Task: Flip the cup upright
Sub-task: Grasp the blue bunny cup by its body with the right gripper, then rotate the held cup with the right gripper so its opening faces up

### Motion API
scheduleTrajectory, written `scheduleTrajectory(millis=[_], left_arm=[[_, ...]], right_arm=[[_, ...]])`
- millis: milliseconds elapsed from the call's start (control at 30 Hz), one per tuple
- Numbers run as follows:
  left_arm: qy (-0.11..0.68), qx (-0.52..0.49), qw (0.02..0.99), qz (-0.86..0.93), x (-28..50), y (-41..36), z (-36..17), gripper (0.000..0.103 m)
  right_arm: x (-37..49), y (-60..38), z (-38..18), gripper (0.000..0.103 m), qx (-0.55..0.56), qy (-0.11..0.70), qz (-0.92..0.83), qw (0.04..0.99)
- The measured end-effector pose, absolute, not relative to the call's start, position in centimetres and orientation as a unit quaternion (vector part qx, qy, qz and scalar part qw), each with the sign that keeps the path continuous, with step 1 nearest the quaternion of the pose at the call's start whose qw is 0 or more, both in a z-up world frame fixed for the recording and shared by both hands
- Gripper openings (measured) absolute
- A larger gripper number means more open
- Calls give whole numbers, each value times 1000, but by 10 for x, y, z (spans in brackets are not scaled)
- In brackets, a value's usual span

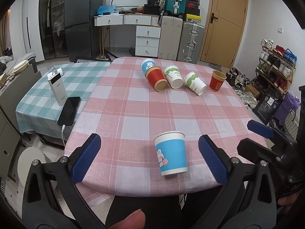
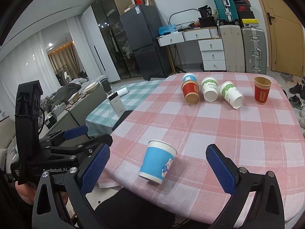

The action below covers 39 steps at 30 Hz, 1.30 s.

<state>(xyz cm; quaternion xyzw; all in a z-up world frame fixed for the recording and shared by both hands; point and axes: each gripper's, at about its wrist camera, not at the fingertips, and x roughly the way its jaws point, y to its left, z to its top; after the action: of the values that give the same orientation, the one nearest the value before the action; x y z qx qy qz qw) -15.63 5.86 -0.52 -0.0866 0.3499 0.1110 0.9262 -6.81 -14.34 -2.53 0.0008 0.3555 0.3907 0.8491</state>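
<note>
Both tools wide apart, nothing held: left tool and right tool each framing the blue bunny cup from the near edge of the desk. Standing upright already, by the look of it, rim up, just in from the edge on the pink checked cloth. Thin paper, surely very light and easy to crush, so best pinched gently across the mid-wall, not the rim. Farther out, four cups lying on their sides: red cup, another blue one behind it, two green-printed white cups. Beside those, a red cup upright. Off left, a phone and power bank.
</note>
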Motion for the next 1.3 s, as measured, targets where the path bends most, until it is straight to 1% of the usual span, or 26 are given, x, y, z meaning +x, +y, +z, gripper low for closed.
scheduleTrajectory(millis=[233, 433, 633, 867, 967, 1300], left_arm=[[347, -101, 925, 115, -162, 71, -12, 102], [340, -113, 925, 124, -166, 89, -20, 102], [348, -133, 920, 120, -167, 108, -34, 102], [362, -148, 915, 102, -165, 120, -53, 102], [368, -155, 912, 98, -163, 126, -59, 102], [391, -171, 899, 95, -153, 144, -82, 102]], right_arm=[[-70, -129, -30, 103, -22, 365, 390, 845], [-57, -121, -33, 103, -21, 379, 385, 841], [-25, -95, -63, 103, -40, 472, 400, 784], [30, -76, -106, 103, 24, 601, 420, 680], [49, -68, -128, 103, 31, 654, 406, 637], [80, -33, -158, 103, -28, 720, 394, 570]])
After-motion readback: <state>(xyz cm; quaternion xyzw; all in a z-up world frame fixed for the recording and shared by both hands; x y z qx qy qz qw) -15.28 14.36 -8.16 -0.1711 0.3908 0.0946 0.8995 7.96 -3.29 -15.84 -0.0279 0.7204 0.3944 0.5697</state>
